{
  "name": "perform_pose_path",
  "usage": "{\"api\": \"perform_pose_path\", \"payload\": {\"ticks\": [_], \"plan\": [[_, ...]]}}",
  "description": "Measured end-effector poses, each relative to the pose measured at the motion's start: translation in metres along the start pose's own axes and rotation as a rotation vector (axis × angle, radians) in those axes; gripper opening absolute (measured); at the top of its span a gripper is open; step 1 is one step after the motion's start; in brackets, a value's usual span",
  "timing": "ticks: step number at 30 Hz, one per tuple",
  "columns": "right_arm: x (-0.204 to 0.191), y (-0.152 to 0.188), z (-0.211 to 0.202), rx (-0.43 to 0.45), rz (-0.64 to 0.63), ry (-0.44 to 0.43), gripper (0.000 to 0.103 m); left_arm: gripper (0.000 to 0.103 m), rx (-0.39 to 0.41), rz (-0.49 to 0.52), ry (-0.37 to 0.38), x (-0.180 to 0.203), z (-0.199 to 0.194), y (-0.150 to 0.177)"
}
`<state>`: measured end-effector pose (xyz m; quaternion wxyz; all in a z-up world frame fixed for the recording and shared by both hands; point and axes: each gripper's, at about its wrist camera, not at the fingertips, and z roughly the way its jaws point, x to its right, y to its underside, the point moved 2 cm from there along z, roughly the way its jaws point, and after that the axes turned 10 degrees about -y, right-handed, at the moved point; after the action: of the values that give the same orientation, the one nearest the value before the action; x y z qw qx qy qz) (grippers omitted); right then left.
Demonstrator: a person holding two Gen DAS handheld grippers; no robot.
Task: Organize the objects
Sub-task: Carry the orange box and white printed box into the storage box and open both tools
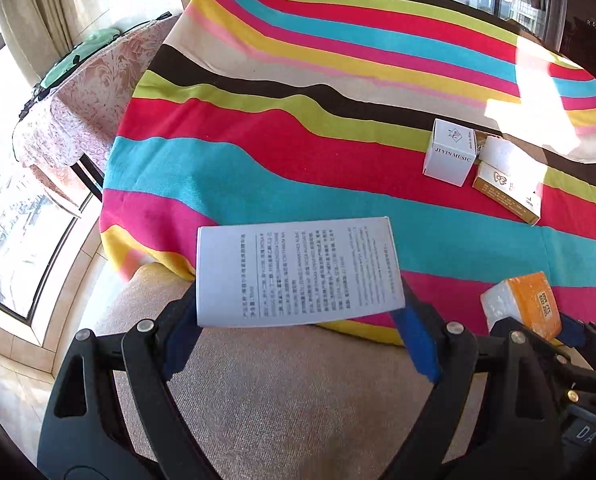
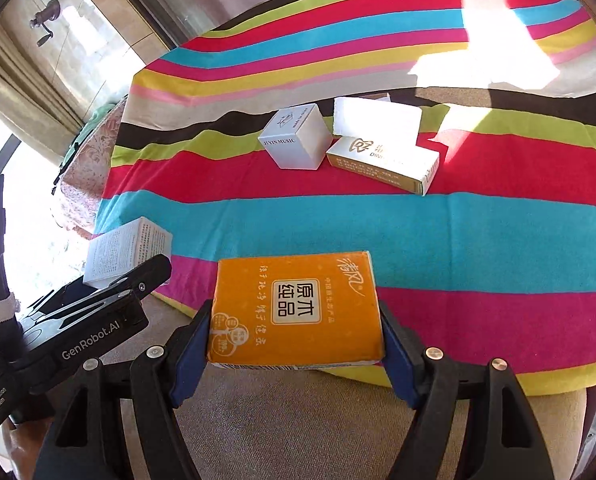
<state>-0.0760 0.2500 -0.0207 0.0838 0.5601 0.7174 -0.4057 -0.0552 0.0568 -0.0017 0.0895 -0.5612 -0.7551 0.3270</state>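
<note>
My left gripper (image 1: 298,320) is shut on a white box with printed text (image 1: 298,272), held flat between the blue pads above the table's near edge. My right gripper (image 2: 295,340) is shut on an orange tissue pack (image 2: 293,312), its pads pressing both long sides. The tissue pack (image 1: 526,304) also shows at lower right in the left wrist view. In the right wrist view the white box (image 2: 125,252) sits at the left. On the striped cloth (image 2: 458,232) stand a white cube box (image 2: 293,140), a gold-and-white carton (image 2: 382,164) and a plain white box (image 2: 374,118), close together.
The cube box (image 1: 450,152) and the carton (image 1: 506,192) lie at the right in the left wrist view. A beige cushion (image 1: 298,400) lies below both grippers. A chair with a floral cover (image 1: 85,108) stands left of the table, by large windows.
</note>
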Motion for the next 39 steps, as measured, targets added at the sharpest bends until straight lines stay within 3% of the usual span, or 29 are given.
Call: {"api": "perform_pose_path", "payload": {"ticks": [8,18,39], "plan": [[0.014,0.027,-0.042,0.058,0.082,-0.039,0.076,0.088,0.034,0.108,0.010,0.028,-0.035,0.024],[0.027,0.051,-0.091,0.133,0.122,-0.059,0.076,0.088,0.071,0.223,0.085,0.074,-0.072,0.045],[0.115,0.111,-0.195,0.167,0.347,0.084,0.076,0.088,0.137,0.432,0.253,0.170,-0.126,0.081]]}}
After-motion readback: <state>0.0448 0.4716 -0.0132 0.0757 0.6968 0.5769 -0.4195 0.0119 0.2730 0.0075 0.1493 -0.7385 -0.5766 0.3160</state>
